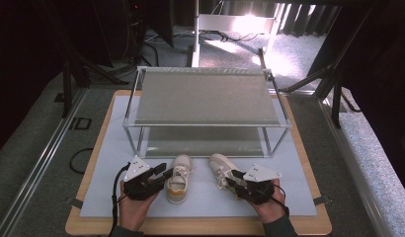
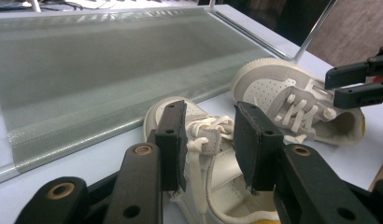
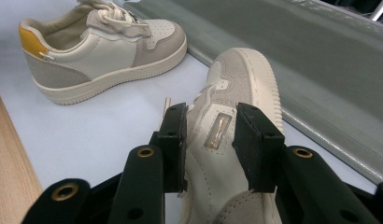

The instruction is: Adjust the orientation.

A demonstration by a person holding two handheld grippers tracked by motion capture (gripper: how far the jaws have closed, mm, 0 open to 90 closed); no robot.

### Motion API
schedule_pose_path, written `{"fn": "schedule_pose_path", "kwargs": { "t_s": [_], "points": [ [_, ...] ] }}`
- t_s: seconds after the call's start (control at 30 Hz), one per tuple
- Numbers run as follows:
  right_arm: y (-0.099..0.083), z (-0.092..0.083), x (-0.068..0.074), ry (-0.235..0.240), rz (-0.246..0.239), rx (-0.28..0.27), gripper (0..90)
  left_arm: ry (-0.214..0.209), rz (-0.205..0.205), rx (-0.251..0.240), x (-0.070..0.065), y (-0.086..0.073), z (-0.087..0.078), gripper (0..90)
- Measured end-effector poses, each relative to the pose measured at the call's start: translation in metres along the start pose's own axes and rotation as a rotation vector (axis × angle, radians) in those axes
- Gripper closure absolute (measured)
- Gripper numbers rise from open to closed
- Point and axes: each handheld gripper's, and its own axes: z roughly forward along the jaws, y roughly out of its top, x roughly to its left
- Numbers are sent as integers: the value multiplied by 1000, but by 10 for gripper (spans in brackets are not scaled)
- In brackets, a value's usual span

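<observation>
The left gripper (image 2: 208, 144) held its jaws apart around the left shoe's (image 1: 178, 178) collar. The right gripper (image 3: 210, 149) straddled the right shoe (image 1: 221, 170), grip unclear; both shoes lay before the rack (image 1: 205, 96).

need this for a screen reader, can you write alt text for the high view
Two hand-held grippers, left gripper and right gripper, each reach a small cream shoe: left shoe, right shoe. They lie on a white mat before a two-tier rack.

Recording lab, dark curtains (image 1: 22, 44), carpeted floor (image 1: 37, 143), cables (image 1: 156, 49), metal stands (image 1: 334, 89) around the table (image 1: 92, 217)
</observation>
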Motion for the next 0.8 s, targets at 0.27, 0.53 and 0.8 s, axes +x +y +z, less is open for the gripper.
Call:
{"fn": "schedule_pose_path", "kwargs": {
  "t_s": [0.27, 0.53, 0.8],
  "points": [
    [1, -1, -9, 14, 22, 2, 641, 2, -15, 3, 2, 0, 0, 636],
    [2, -3, -15, -6, 27, 6, 629, 0, -18, 4, 2, -1, 1, 635],
    [0, -3, -22, -11, 56, -5, 612, 0, -25, 2, 2, -1, 1, 633]
  ]
}}
